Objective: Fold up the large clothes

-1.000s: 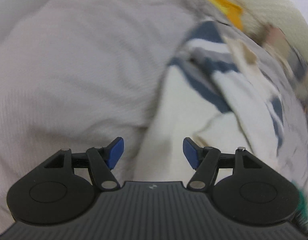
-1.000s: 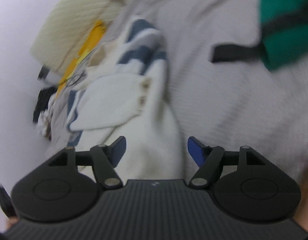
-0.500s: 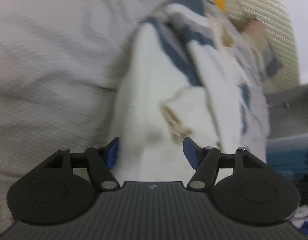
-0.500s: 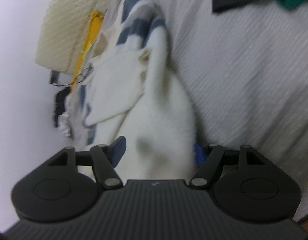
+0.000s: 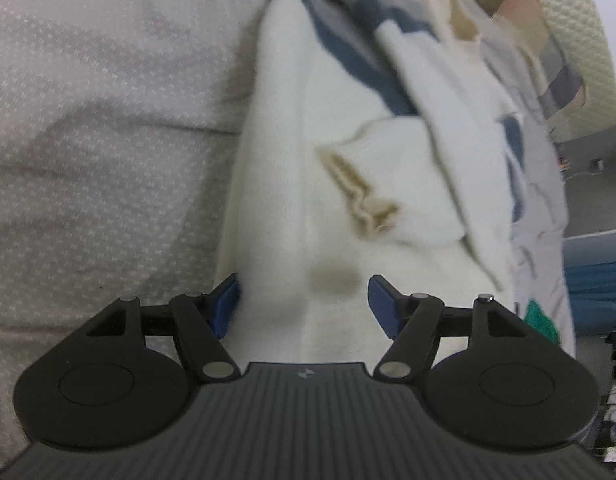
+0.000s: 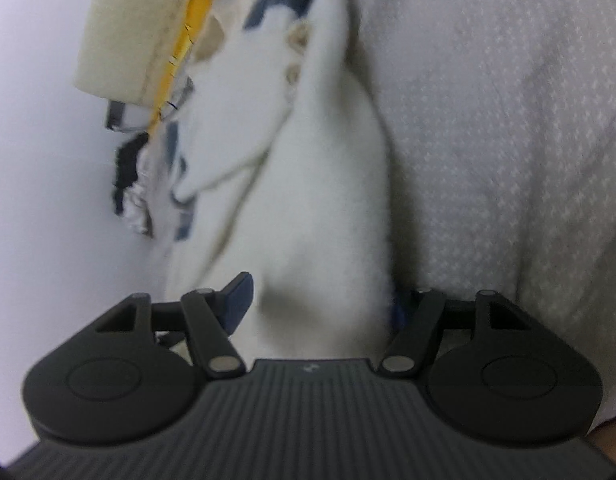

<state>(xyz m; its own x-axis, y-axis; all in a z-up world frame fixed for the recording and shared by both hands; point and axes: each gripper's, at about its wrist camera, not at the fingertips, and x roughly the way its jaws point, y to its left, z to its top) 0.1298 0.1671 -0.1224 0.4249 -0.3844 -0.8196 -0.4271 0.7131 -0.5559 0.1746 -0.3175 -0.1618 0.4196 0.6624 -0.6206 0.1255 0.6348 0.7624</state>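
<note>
Reaching in with my left gripper (image 5: pixel 302 304), fingers spread wide around the white sweater (image 5: pixel 308 208) bunched on the bedsheet (image 5: pixel 88 120); right gripper (image 6: pixel 319 300) likewise spread, unclamped. Folding hasn't started, I'd say.

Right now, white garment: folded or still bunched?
Bunched: the white garment lies in loose overlapping rolls on the grey sheet, between both open grippers.
</note>
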